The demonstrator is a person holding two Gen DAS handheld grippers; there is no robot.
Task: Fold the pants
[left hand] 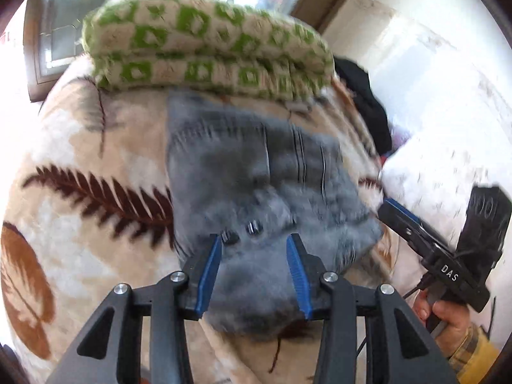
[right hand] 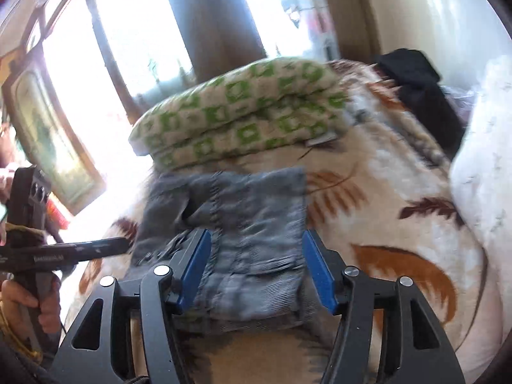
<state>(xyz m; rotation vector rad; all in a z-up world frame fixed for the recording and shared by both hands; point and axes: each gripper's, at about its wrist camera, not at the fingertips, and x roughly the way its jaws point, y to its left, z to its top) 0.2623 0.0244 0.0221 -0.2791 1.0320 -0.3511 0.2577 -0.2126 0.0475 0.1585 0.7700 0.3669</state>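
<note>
1. Left gripper point(left hand: 254, 240): fingers apart, gripping nothing, with the grey pants point(left hand: 256, 172) lying between and ahead of them on the feather-print blanket point(left hand: 80, 160).
2. The bundle looks already compact, so press it flat rather than pinch it, I'd say.
3. Right gripper point(right hand: 256, 240): fingers apart too, straddling the pants' near edge.
4. Folded green-checked blanket point(right hand: 240, 118) sits beyond the fingertips; keep clear of it.

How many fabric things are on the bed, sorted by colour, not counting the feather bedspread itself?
Grey: 1, the folded pants
Green and cream: 1, the folded checked blanket
Black: 1, the dark garment by the wall
White: 1, the pillow
Total: 4
</note>
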